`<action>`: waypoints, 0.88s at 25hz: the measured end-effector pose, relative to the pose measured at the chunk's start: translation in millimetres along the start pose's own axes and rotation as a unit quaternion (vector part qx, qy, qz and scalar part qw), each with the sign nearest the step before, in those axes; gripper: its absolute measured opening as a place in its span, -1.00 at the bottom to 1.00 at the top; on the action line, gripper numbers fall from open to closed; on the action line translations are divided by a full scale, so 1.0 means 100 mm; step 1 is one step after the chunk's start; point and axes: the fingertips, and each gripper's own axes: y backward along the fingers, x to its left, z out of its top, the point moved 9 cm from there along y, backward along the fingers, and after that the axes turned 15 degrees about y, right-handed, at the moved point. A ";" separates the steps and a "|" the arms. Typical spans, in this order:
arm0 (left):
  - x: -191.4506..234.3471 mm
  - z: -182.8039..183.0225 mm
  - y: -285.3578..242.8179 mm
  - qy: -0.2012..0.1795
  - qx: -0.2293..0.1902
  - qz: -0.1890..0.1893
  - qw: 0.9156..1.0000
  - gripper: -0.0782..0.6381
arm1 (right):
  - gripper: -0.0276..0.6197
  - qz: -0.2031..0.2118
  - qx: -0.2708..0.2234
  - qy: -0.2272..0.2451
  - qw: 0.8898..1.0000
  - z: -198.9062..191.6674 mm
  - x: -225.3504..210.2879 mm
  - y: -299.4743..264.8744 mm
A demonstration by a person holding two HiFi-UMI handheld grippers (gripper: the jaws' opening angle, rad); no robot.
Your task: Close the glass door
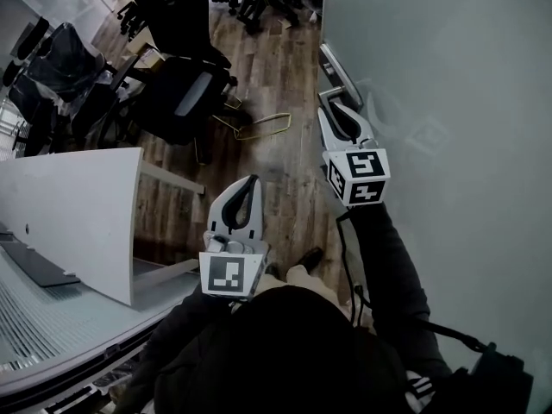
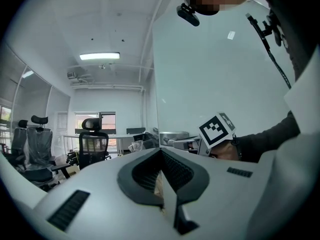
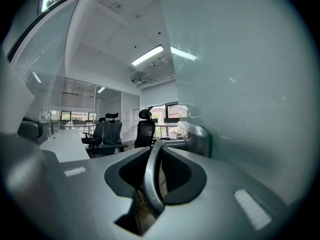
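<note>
The frosted glass door [image 1: 448, 102] fills the right side of the head view, and its metal lever handle [image 1: 338, 74] sticks out at its left edge. My right gripper [image 1: 333, 102] points level along the door, its jaws shut on the handle's lever. In the right gripper view the grey lever [image 3: 151, 179] runs between the black pads, and the handle's mount [image 3: 194, 134] lies just ahead on the glass [image 3: 240, 84]. My left gripper [image 1: 252, 179] hangs over the wood floor to the left of the door, shut and empty, its tips [image 2: 161, 151] meeting.
Black office chairs [image 1: 185, 84] stand on the wood floor ahead to the left. A white desk [image 1: 78, 205] lies at the left. A yellow wire frame [image 1: 263, 126] lies on the floor near the door's edge. The person's shoe [image 1: 309, 257] shows below the grippers.
</note>
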 end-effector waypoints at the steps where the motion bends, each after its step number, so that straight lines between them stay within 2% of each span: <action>1: 0.03 -0.01 0.06 0.001 -0.001 0.003 1.000 -0.79 | -0.71 0.003 0.000 0.001 1.000 0.00 0.06 0.01; 9: 0.38 -0.05 0.57 0.018 -0.010 0.021 1.000 -0.79 | -0.71 0.038 -0.010 -0.004 0.999 0.08 0.52 0.01; 22: 0.77 0.00 1.63 0.030 -0.029 0.051 0.998 -0.79 | -0.71 0.104 -0.018 0.019 0.994 0.31 1.50 0.15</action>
